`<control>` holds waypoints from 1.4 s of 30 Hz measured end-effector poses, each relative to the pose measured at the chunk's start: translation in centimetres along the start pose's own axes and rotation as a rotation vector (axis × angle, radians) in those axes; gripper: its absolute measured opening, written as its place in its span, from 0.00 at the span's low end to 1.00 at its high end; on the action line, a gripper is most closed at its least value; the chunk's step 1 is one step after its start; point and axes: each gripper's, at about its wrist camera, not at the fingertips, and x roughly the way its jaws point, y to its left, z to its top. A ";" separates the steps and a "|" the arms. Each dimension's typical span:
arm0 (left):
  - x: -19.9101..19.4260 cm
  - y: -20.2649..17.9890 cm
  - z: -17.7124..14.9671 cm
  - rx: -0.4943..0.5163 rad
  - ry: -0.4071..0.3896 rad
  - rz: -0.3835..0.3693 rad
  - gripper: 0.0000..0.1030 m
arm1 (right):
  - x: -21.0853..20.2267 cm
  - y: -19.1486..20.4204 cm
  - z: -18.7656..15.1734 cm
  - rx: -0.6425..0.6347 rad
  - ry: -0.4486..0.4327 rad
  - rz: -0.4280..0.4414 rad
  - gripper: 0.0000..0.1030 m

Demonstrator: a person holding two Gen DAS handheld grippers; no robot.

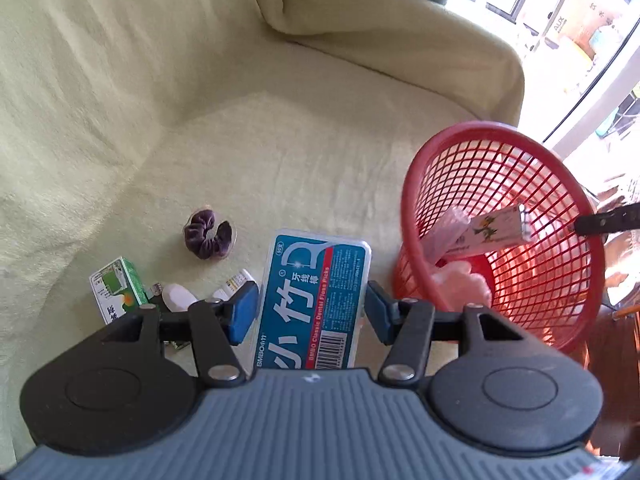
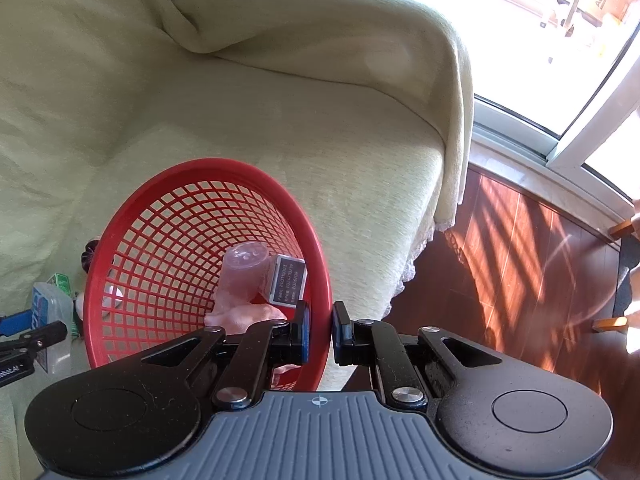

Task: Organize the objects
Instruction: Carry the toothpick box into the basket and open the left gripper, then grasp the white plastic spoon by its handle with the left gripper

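Holding the flat blue-and-white plastic floss pick box [image 1: 316, 300] by its two long sides, the left gripper [image 1: 312, 312] has its blue pads squeezed against it, just above the pale green couch cover [image 1: 280, 152]. The box looks light, stiff and a bit slippery, so the sides are a good place to pinch. The right gripper [image 2: 320, 332] pinches the rim of the round red plastic mesh basket [image 2: 168, 208], tipping it. A purple scrunchie [image 1: 208, 238] and a small green carton [image 1: 118, 290] lie nearby, not in the way.
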 end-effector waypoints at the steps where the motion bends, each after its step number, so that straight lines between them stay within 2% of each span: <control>1: -0.5 -0.4 0.4 -0.005 -0.008 -0.008 0.52 | 0.0 0.1 0.0 -0.003 -0.002 0.001 0.08; 7: -2.1 -3.5 2.4 0.018 -0.034 -0.070 0.52 | -0.2 1.0 0.3 -0.012 -0.010 0.014 0.08; 16: -1.4 -6.3 3.6 0.014 -0.045 -0.153 0.52 | -0.4 2.9 0.8 -0.043 -0.029 0.043 0.08; 17: -1.4 -6.4 3.5 0.012 -0.051 -0.159 0.53 | -0.4 3.0 0.8 -0.046 -0.030 0.042 0.08; 19: -1.5 -6.3 3.5 0.007 -0.066 -0.163 0.62 | -0.3 3.1 0.8 -0.045 -0.030 0.040 0.08; 21: -1.8 -5.7 3.2 -0.004 -0.085 -0.157 0.64 | -0.2 3.0 0.8 -0.043 -0.028 0.036 0.08; 26: -2.4 -2.2 1.7 -0.059 -0.099 -0.073 0.64 | -0.1 2.8 0.7 -0.033 -0.022 0.021 0.08; 33: -2.1 4.4 -2.0 -0.183 -0.058 0.079 0.63 | -0.2 2.3 0.6 -0.014 -0.014 0.015 0.07; 38: -0.1 7.8 -5.1 -0.210 -0.008 0.181 0.58 | -0.2 2.2 0.6 -0.015 -0.012 0.010 0.07; 42: 2.3 9.6 -7.1 -0.210 0.034 0.221 0.53 | -0.2 2.0 0.6 -0.002 -0.004 0.009 0.07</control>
